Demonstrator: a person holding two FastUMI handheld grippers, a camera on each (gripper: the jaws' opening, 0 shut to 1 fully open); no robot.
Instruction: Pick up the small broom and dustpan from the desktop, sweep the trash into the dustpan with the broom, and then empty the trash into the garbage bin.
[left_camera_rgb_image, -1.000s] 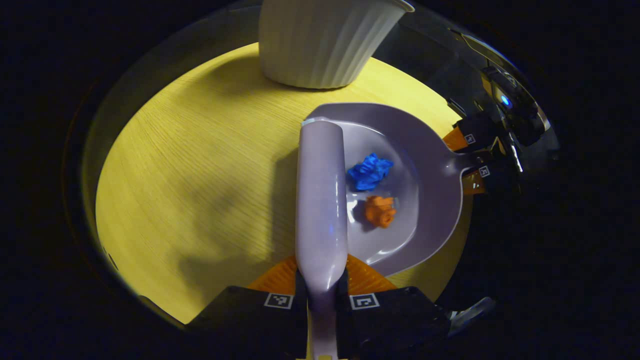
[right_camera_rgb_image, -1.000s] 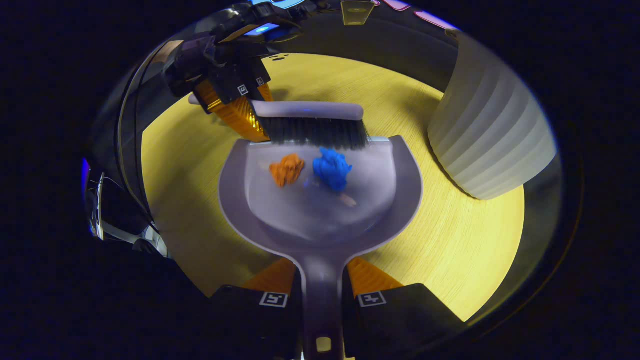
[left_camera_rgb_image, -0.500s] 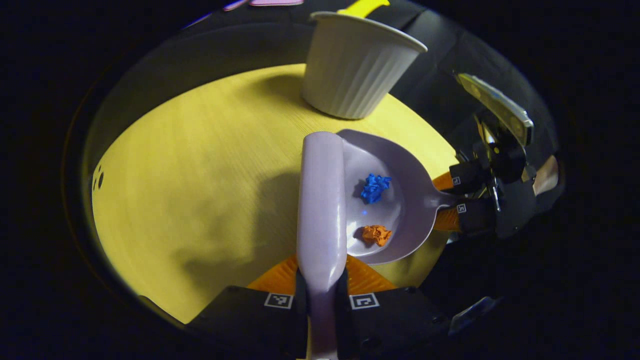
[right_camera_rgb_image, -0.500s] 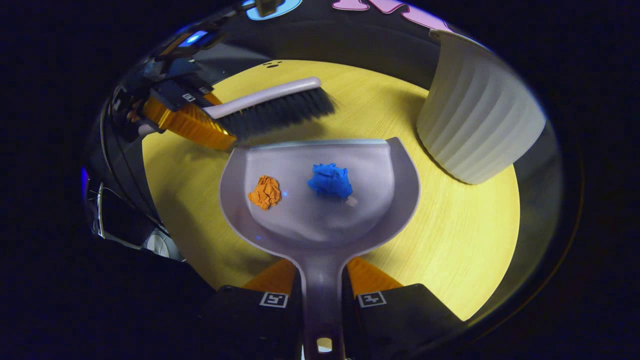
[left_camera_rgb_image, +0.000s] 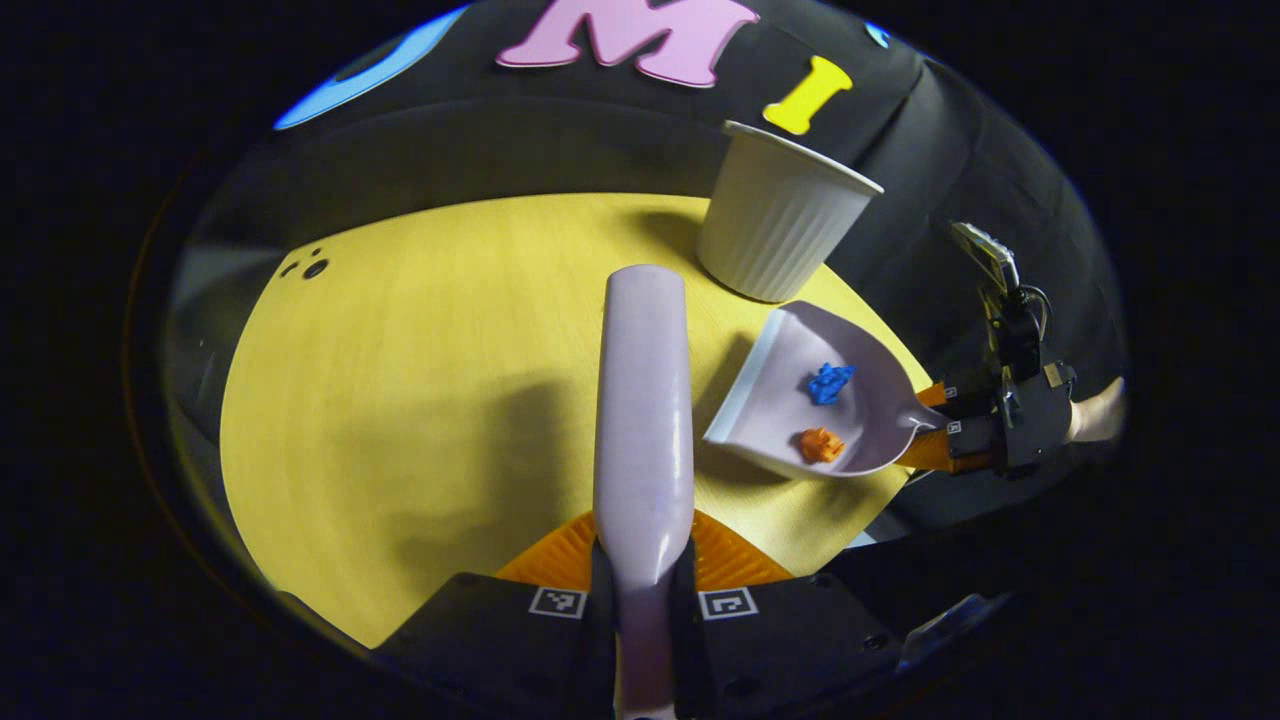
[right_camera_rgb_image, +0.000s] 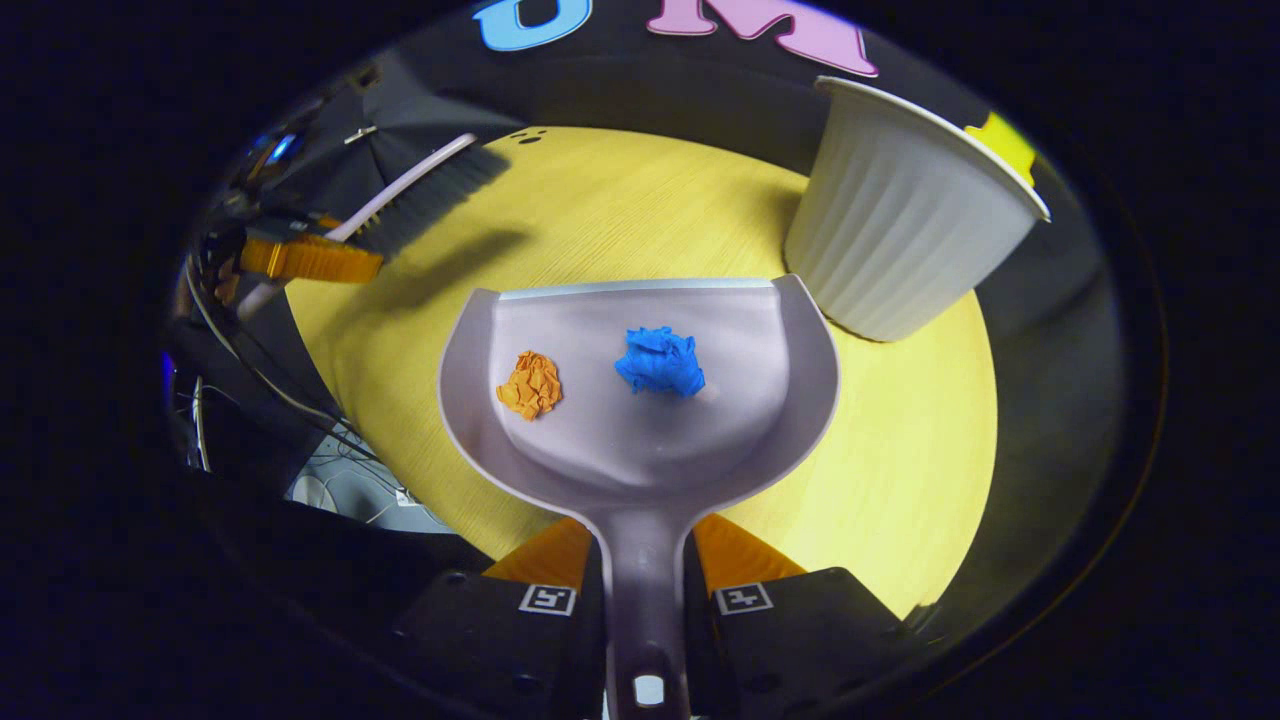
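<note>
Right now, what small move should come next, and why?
Probably carry the dustpan toward the bin and tip it: both paper scraps already lie in it, the right gripper grips its handle, and the broom is clear.

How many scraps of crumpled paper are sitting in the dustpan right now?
2, both lying in the dustpan: an orange scrap on its left side and a blue scrap near the middle, apart from each other. Nothing seems to hide any more.

left tool (left_camera_rgb_image: 641, 560) clamped, right tool (right_camera_rgb_image: 645, 560) clamped
</note>
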